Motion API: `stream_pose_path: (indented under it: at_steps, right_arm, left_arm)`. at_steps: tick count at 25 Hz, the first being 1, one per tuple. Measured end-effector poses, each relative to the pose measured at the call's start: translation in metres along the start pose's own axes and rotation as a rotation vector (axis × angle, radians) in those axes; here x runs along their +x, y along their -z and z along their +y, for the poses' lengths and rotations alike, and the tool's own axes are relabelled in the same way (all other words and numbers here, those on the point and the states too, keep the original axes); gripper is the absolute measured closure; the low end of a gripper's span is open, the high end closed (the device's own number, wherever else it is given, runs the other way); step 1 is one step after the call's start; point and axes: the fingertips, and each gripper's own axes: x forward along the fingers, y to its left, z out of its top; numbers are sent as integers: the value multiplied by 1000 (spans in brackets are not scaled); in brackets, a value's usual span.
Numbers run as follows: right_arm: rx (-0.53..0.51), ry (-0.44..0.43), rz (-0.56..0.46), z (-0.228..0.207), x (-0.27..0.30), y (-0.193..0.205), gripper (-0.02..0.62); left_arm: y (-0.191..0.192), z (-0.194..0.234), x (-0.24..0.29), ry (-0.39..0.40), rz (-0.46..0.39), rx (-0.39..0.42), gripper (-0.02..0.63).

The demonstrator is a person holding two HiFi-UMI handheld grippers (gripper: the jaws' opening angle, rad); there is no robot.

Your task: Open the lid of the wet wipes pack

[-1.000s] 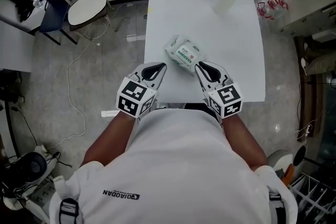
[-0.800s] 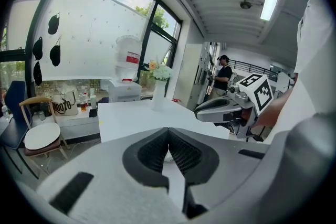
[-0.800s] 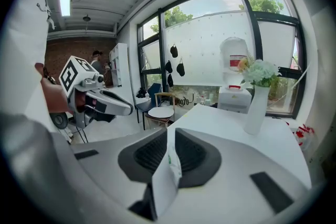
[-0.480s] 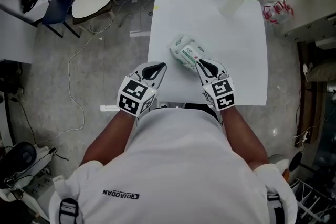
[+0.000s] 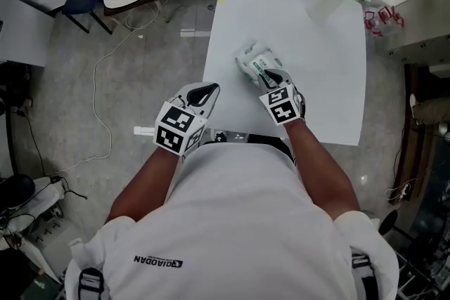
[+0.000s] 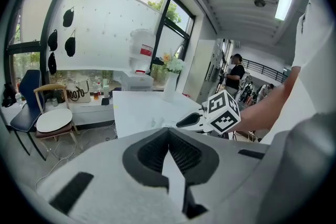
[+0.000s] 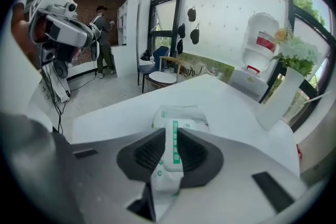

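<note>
Obs. – The white soft-film wet wipes pack with a green printed label (image 5: 254,61) lies flat on the white square table (image 5: 316,88), toward its near left part and turned at an angle to the edges. Lid not yet lifted, as far as I can read it.

Right gripper (image 5: 271,78): tilted down onto the near end of the pack. Its jaws have just been opening; in the right gripper view the green-striped top of the pack sits between the 2 dark ribbed pads and fills the gap, but I see no dent in the film, so I read it as straddling, not clamped.

Left gripper (image 5: 205,90): hangs off the table's near left edge, well apart from the pack, jaws together at the tips with nothing between them.

Handling, my judgement – the pack is light and squashy, with slick film, so a pull on the lid will likely drag the whole pack. The lid should be the 1 stiff part. I would take it by its free lip, shallow, and hold the soft body down with the left gripper.
</note>
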Motion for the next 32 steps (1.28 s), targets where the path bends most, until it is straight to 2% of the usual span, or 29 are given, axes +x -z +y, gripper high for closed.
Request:
stream_pose_path:
  at_steps: [6,14,21,24,28,32]
  right_arm:
    - [-13,-1,42,6,20,7,518]
    - [-26,35,68,2,29,15,440]
    - [-38,69,70,3,34,17,436]
    - [29,44,50,-1,33,18,451]
    - [206,-25,17,-7,35,23,454]
    - [295,-71,-9,-8,31,24,463]
  left_arm:
    - [8,3,-7,-17,8,-19,607]
    - [12,7,-9,-26,17,-26,606]
    - [10,6,-6,-16,17,-24,607]
    - [9,5,-5,-12,17,-20,607]
    - [8,4,-5,-7,15,-17,606]
    - [4,2,-3,-5,8,-13,607]
